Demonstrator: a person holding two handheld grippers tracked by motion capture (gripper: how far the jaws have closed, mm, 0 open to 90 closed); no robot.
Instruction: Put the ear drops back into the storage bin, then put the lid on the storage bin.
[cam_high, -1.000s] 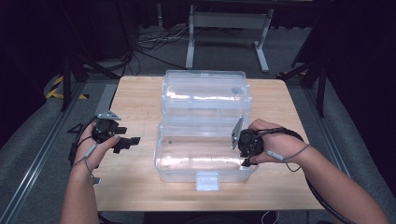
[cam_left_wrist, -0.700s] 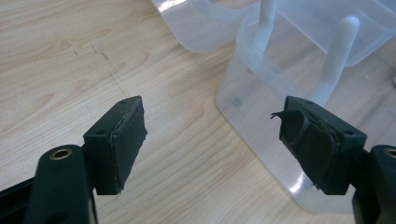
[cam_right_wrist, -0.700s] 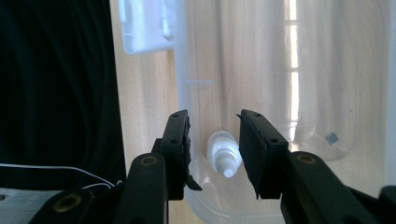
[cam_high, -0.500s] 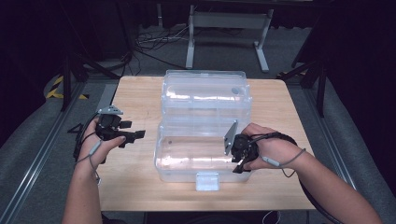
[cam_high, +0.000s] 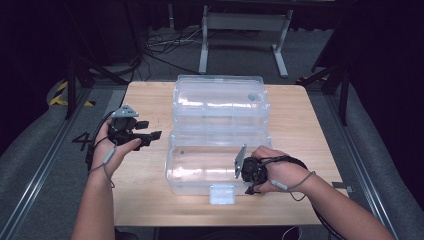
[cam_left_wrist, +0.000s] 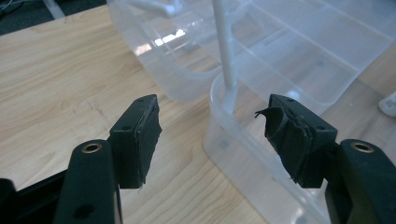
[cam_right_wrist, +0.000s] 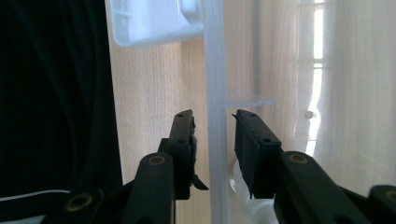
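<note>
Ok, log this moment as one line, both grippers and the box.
left gripper: open, empty, just closing a little, beside clear box | right gripper: fingers straddle box front rim, just closing, gaps visible | box: open on table

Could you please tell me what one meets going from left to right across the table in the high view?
Left gripper → clear plastic box → right gripper, with the box's front rim between its jaws.

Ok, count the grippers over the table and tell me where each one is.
2. The left gripper is held above the table's left side, jaws open beside the clear plastic box. The right gripper is at the box's near right rim, jaws straddling that rim.
</note>
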